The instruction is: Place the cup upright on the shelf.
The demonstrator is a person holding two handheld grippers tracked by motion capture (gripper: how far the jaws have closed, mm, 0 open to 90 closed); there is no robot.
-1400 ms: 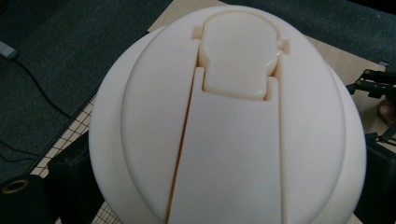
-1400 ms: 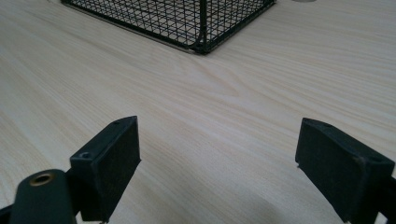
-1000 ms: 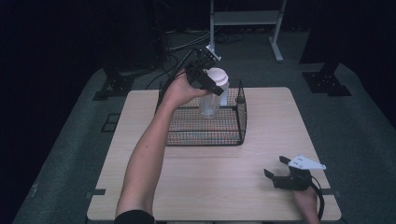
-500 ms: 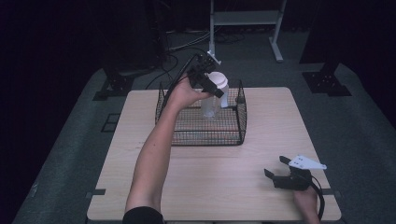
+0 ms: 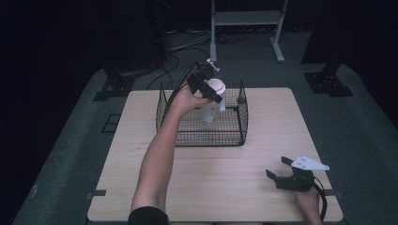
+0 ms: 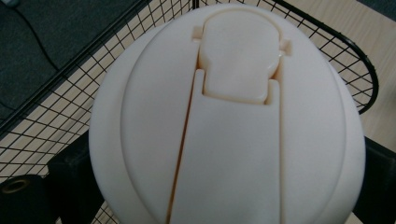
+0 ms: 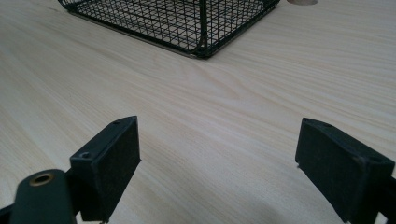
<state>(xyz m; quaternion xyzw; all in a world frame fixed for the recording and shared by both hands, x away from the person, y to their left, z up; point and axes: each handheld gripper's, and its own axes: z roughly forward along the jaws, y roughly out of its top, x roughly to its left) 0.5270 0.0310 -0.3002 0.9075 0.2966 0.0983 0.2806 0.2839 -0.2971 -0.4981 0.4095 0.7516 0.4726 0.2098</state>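
The left gripper (image 5: 212,91) holds a bottle (image 5: 213,104) with a white lid (image 6: 229,112) right under its top. Its black jaws are shut on both sides of the bottle. The bottle stands up inside the black wire basket (image 5: 187,136) at the far side of the table (image 5: 225,187). The right gripper (image 5: 277,172) rests low near the front right edge, wide open, holding nothing, well apart from the basket.

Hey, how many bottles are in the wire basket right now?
1. The bottle stands upright inside the basket, toward its back, with the left gripper clamped at its white lid. Nothing else shows through the mesh.
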